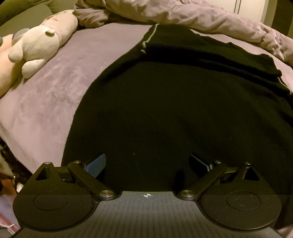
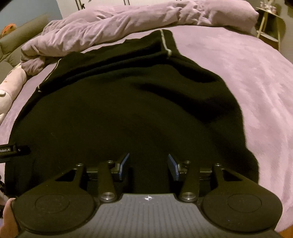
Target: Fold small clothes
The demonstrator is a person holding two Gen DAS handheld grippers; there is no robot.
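From the left wrist, the left gripper (image 1: 147,163) hangs low over the near part of a black garment (image 1: 164,113) spread on the bed (image 1: 55,95), its fingers (image 1: 98,164) wide apart and empty. The garment's far part lies doubled over itself, with a pale piping line at the far left corner and another at the right edge. A plush toy (image 1: 42,44) lies far left, and a rumpled duvet (image 1: 183,14) runs along the far side.

From the right wrist, the right gripper (image 2: 148,166) hovers over the same garment's (image 2: 119,113) near edge, fingers (image 2: 123,165) parted with nothing between them. The far band looks folded toward the middle, so one fold seems done; the broad near part still lies flat and appears unfolded, so most of the folding looks left to do.
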